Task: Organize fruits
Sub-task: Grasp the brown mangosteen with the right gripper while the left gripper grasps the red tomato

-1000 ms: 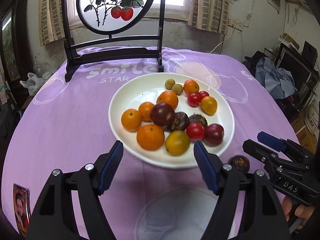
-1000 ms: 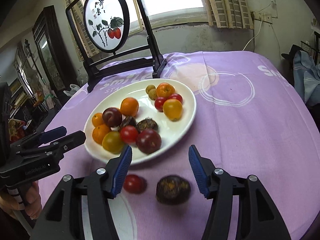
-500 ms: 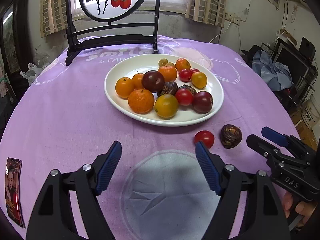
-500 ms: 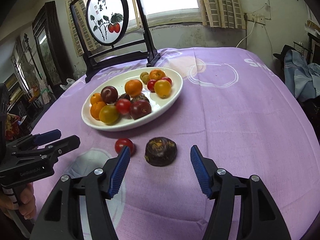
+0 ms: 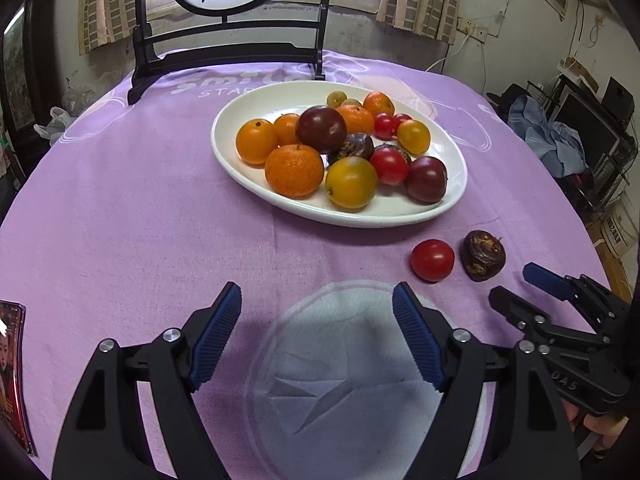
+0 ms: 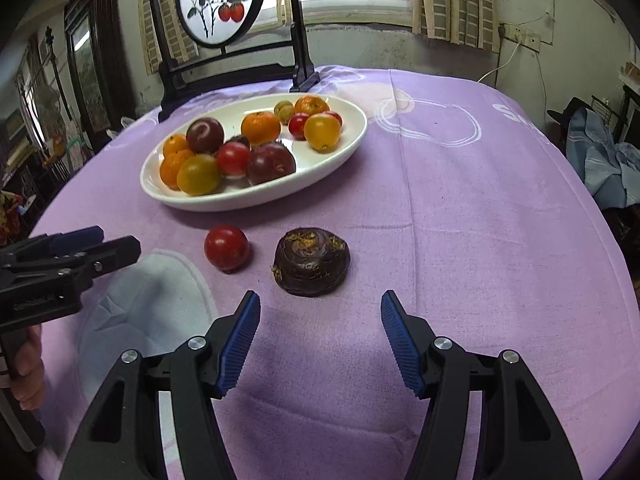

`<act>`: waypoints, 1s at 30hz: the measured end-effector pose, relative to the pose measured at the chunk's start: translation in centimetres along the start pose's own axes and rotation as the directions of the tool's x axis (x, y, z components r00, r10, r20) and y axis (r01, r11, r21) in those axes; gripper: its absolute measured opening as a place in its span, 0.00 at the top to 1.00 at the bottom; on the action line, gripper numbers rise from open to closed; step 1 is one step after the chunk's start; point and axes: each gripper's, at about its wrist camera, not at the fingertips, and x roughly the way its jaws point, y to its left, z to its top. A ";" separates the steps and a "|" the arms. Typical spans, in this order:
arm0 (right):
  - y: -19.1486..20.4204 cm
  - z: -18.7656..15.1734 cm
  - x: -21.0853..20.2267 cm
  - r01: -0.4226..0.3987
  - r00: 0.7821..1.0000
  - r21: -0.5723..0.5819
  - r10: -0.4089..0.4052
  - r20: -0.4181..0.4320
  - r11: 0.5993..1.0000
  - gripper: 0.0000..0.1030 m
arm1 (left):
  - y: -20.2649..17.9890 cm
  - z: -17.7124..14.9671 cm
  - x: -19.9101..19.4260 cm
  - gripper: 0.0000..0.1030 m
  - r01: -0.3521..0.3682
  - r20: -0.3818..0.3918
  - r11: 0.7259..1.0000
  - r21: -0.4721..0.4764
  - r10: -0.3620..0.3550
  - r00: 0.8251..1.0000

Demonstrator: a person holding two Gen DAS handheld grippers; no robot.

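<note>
A white oval plate (image 5: 240,160) (image 6: 344,148) holds several oranges, tomatoes and dark fruits. On the purple cloth in front of it lie a red tomato (image 5: 432,260) (image 6: 226,247) and a dark brown water chestnut (image 5: 482,255) (image 6: 312,261). My left gripper (image 5: 317,336) is open and empty, well short of the plate. My right gripper (image 6: 320,338) is open and empty, just behind the water chestnut; it also shows in the left wrist view (image 5: 532,284). The left gripper shows at the left of the right wrist view (image 6: 96,246).
A black wooden stand with a round painted screen (image 6: 222,0) stands at the table's far edge behind the plate. A white patch printed on the cloth (image 5: 352,360) lies under the left gripper. A booklet (image 5: 10,360) lies at the near left edge.
Both grippers have pulled back from the plate toward the near edge. The tomato and water chestnut, earlier between or under the fingers, now lie ahead of them. Both stay open.
</note>
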 end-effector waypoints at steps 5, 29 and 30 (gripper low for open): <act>0.7 0.9 1.7 0.047 0.997 -0.041 -0.049 -0.052 0.998 0.38 | -0.2 -0.2 0.1 0.26 0.020 -0.014 1.000 0.001 -0.020 1.000; -0.8 1.2 -0.1 0.010 1.000 0.076 -0.010 0.002 0.997 0.55 | -1.6 -0.9 0.4 0.23 0.025 0.004 0.998 0.052 -0.025 1.000; -0.8 1.3 -0.3 0.004 1.000 0.073 -0.004 0.009 0.997 0.55 | -1.8 -1.0 0.4 0.23 0.026 0.006 0.998 0.058 -0.027 1.000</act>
